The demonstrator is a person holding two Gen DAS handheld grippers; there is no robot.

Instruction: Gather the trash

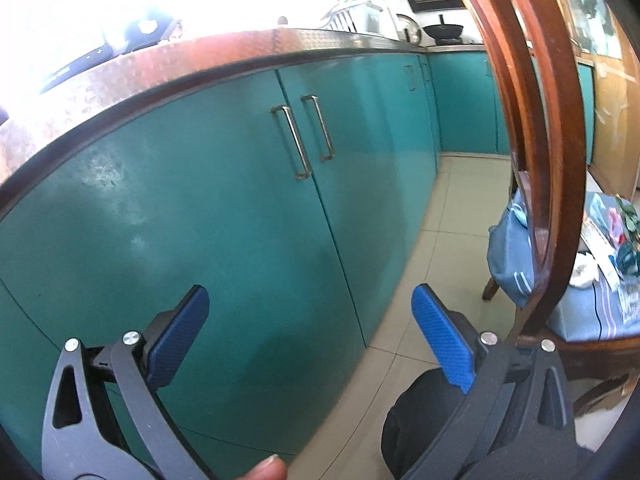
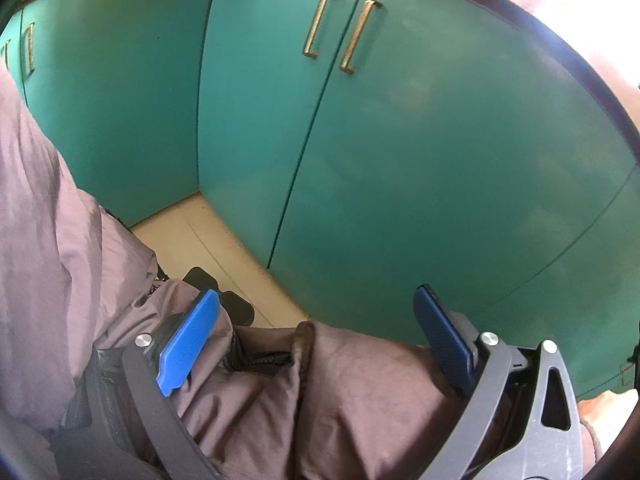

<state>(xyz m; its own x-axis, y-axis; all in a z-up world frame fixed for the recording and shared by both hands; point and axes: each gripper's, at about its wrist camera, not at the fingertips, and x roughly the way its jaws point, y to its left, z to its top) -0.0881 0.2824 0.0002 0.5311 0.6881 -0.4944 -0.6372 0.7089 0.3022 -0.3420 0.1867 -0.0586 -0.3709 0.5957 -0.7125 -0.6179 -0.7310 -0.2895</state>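
My left gripper (image 1: 310, 320) is open and empty, its blue pads wide apart, held low in front of teal cabinet doors (image 1: 224, 216). My right gripper (image 2: 320, 320) is open and empty too, pointing down at the teal cabinets (image 2: 420, 168) over my brown jacket (image 2: 320, 392). At the right edge of the left wrist view a table with a blue cloth (image 1: 580, 312) carries crumpled white paper (image 1: 585, 274) and mixed wrappers (image 1: 624, 248). Both grippers are away from that litter.
A dark wooden chair back (image 1: 536, 128) curves in front of the cloth-covered table. A copper-patterned countertop (image 1: 168, 68) runs above the cabinets, with a dish rack (image 1: 356, 16) and wok (image 1: 443, 31) farther along. Beige floor tiles (image 1: 444, 248) lie between cabinets and table.
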